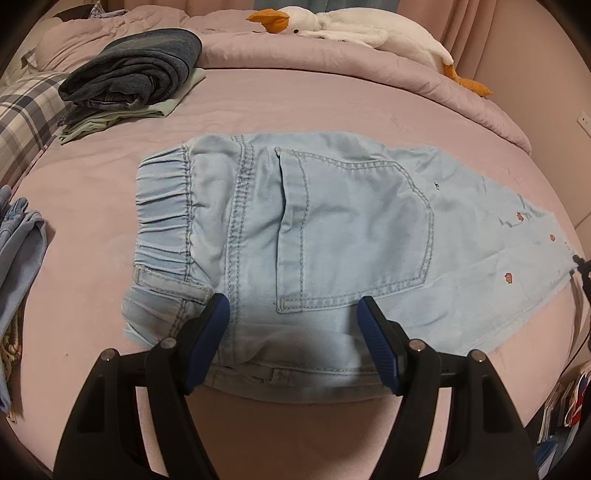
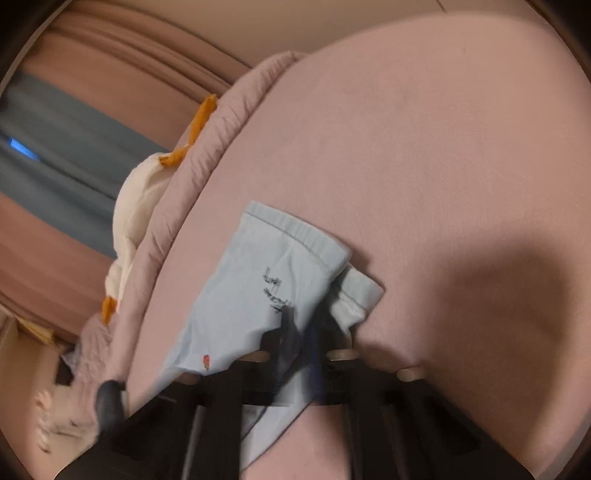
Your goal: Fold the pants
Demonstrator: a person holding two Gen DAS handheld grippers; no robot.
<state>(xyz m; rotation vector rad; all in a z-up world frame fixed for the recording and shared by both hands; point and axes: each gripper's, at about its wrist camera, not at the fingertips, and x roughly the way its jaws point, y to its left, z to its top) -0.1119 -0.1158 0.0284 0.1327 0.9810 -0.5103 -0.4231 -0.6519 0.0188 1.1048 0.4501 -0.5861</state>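
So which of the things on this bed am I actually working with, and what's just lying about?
In the job:
light blue denim pants
left gripper, open
right gripper, shut on the leg hem

Lying about:
folded dark jeans
pale green garment
white plush goose

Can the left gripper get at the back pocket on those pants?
Probably yes. The left gripper sits open over the pants, its jaws either side of the pocket, which lies flat and uncovered just ahead.

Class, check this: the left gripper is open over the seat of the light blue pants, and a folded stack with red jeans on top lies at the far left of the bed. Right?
Not quite: the jeans topping the stack are dark blue-grey, not red, as the left wrist view shows. The left gripper is open over the light blue pants, as stated.
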